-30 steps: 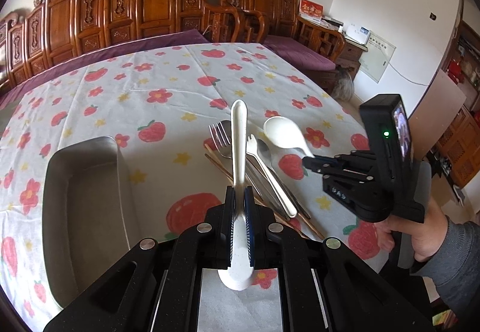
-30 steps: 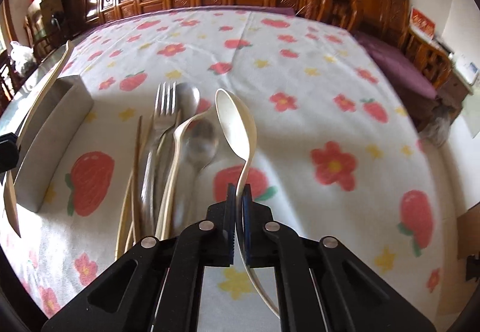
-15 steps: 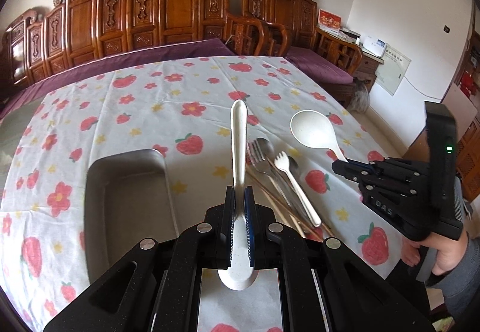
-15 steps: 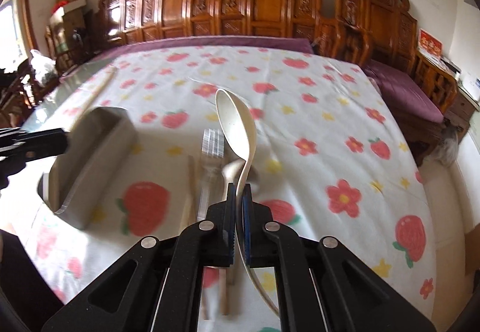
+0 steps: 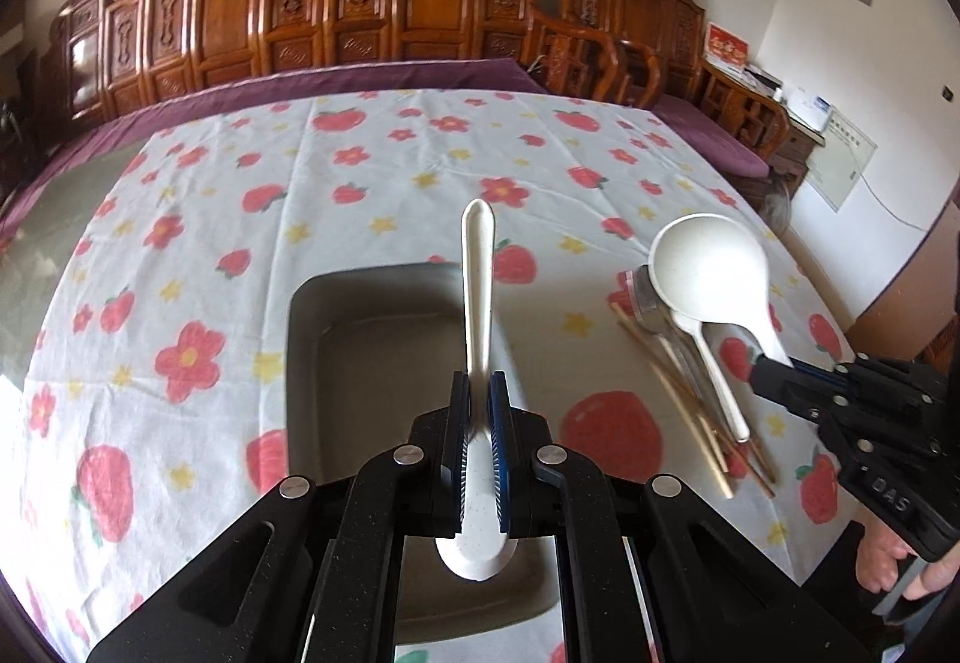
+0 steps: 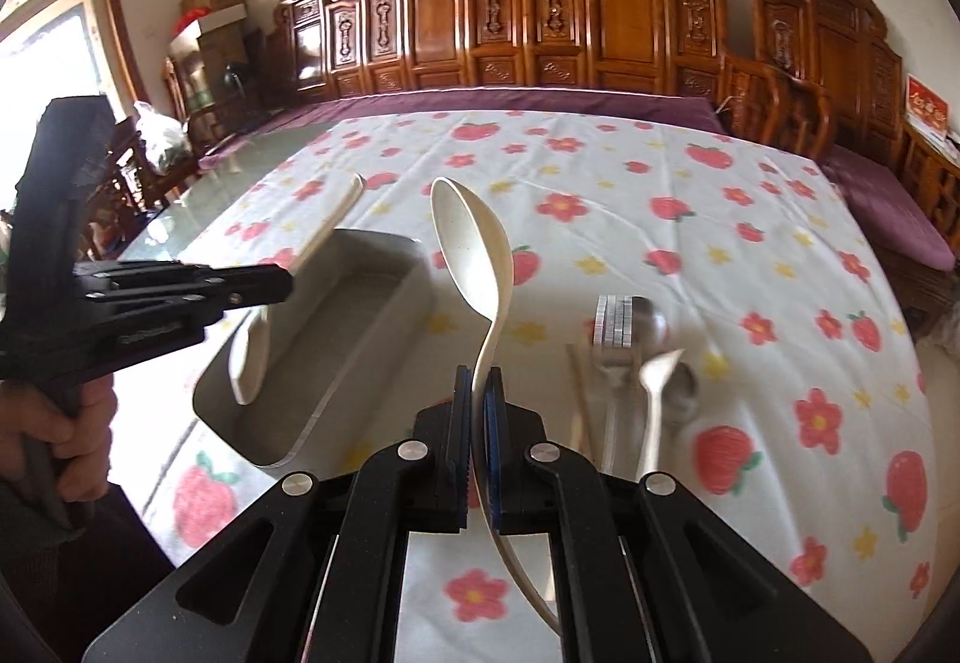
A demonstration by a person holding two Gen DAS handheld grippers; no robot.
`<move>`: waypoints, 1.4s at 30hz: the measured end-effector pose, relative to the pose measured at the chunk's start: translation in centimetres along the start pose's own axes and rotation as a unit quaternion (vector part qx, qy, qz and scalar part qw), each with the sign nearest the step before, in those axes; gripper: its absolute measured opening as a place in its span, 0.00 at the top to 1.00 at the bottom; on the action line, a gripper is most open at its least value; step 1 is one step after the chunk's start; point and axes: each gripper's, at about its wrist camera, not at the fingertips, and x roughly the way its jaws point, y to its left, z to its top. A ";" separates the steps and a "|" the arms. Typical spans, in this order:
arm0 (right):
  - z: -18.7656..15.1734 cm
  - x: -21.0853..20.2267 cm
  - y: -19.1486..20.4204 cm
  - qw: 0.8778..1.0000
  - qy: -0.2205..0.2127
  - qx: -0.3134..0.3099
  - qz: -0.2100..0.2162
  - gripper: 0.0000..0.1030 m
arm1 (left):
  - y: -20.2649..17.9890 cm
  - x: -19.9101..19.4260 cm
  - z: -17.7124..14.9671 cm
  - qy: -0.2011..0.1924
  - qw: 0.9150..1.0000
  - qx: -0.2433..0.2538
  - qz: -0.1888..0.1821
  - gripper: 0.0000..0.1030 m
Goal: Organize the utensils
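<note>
My left gripper (image 5: pixel 479 393) is shut on a white spoon (image 5: pixel 477 291), handle pointing forward, bowl near the camera. It hangs over the grey metal tray (image 5: pixel 297 339). In the right wrist view this left gripper (image 6: pixel 282 285) holds that spoon (image 6: pixel 252 357) above the tray (image 6: pixel 372 357). My right gripper (image 6: pixel 478 387) is shut on the handle of a cream spoon (image 6: pixel 474 249), raised just right of the tray; it also shows as the right gripper (image 5: pixel 774 369) with its spoon (image 5: pixel 708 267). A fork (image 6: pixel 612 339), metal spoons, a small white spoon (image 6: pixel 657 369) and chopsticks (image 5: pixel 690 405) lie in a pile on the cloth.
The table wears a white cloth with strawberries and flowers (image 5: pixel 420 165); bare glass shows at its left edge (image 6: pixel 198 219). Carved wooden benches (image 5: pixel 420 3) line the far side. A person's hand (image 6: pixel 54 423) grips the left tool.
Both grippers have carried their spoons leftwards towards the tray. The left one was beside the tray and now hangs over it; the right one rose off the pile.
</note>
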 end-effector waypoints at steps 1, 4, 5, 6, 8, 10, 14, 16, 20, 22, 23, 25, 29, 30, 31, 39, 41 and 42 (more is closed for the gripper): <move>0.2 0.2 0.4 1.000 0.001 0.001 0.004 0.95 | 0.5 0.3 -0.2 0.004 1.000 -0.006 0.001 0.94; 0.6 0.8 1.4 1.000 0.001 -0.003 0.010 0.95 | 2.0 1.3 -0.8 0.017 1.000 -0.019 0.003 0.94; 0.8 0.9 1.7 1.000 0.001 -0.004 0.013 0.95 | 2.4 1.8 -1.1 0.025 0.999 -0.023 0.007 0.94; 1.0 1.1 2.1 1.000 0.002 -0.004 0.017 0.95 | 2.7 2.2 -1.4 0.031 0.999 -0.027 0.011 0.94; 1.2 1.5 2.8 1.000 0.002 -0.007 0.021 0.95 | 3.1 2.8 -1.7 0.042 0.999 -0.032 0.014 0.94; 1.3 1.8 3.5 1.000 0.003 -0.009 0.024 0.95 | 3.5 3.3 -1.8 0.047 0.998 -0.034 0.019 0.94; 1.8 2.3 4.5 1.000 0.007 -0.010 0.026 0.95 | 4.2 4.0 -2.1 0.060 0.997 -0.048 0.029 0.93; 2.0 2.6 4.8 1.000 0.010 -0.008 0.027 0.95 | 4.3 3.5 -1.9 0.050 0.997 -0.047 0.028 0.92; 2.5 3.2 5.6 1.000 0.014 -0.005 0.027 0.95 | 4.4 1.7 -1.4 0.025 0.998 -0.043 0.031 0.90; 2.7 3.7 6.2 0.999 0.019 -0.001 0.030 0.95 | 4.8 0.6 -1.1 0.011 0.998 -0.042 0.035 0.89; 2.7 4.1 6.5 0.999 0.022 0.003 0.033 0.95 | 5.0 -0.1 -0.9 0.001 0.998 -0.041 0.040 0.88; 2.8 4.9 7.0 0.999 0.030 0.012 0.039 0.95 | 5.7 -0.9 -0.7 -0.010 0.998 -0.042 0.050 0.87; 3.1 6.5 7.9 0.998 0.040 0.027 0.050 0.95 | 7.7 -1.9 -0.6 -0.022 0.996 -0.058 0.060 0.87; 3.3 6.9 8.2 0.997 0.043 0.033 0.053 0.95 | 8.2 -2.0 -0.5 -0.022 0.996 -0.062 0.061 0.87; 3.4 7.3 8.5 0.997 0.045 0.037 0.056 0.95 | 8.6 -2.1 -0.5 -0.023 0.996 -0.065 0.063 0.87; 3.9 9.8 10.3 0.994 0.060 0.064 0.060 0.95 | 10.9 -2.8 -0.6 -0.030 0.994 -0.081 0.072 0.87; 3.6 10.7 10.4 0.994 0.068 0.073 0.050 0.95 | 11.0 -2.9 -0.6 -0.030 0.993 -0.082 0.075 0.87; 3.4 11.2 10.4 0.993 0.077 0.082 0.041 0.95 | 11.1 -3.0 -0.6 -0.031 0.993 -0.082 0.075 0.87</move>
